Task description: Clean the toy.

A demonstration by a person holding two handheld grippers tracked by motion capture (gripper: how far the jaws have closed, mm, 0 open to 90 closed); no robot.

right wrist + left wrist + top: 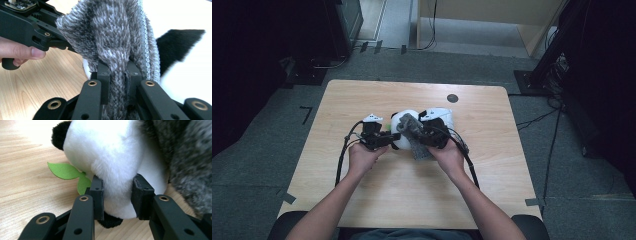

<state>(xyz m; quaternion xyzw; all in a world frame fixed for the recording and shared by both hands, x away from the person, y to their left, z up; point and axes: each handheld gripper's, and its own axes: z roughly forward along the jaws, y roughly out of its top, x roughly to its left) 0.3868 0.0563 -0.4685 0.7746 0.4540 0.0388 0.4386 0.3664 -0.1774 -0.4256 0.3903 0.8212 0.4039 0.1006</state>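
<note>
I see my left gripper (117, 195) clamped on the white belly of the plush panda (110, 157), which lies mid-desk (362, 200); its long axis seems to run left to right, though the high view is too small to be sure. My right gripper (119, 75) pinches the grey knitted sock (117, 32), draped over the panda and trailing toward me.

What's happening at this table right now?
A person at a wooden table works on a plush panda with two handheld grippers. The left gripper pinches the panda's white plush, and the right gripper is clamped on a grey knitted garment draped against the toy.
</note>
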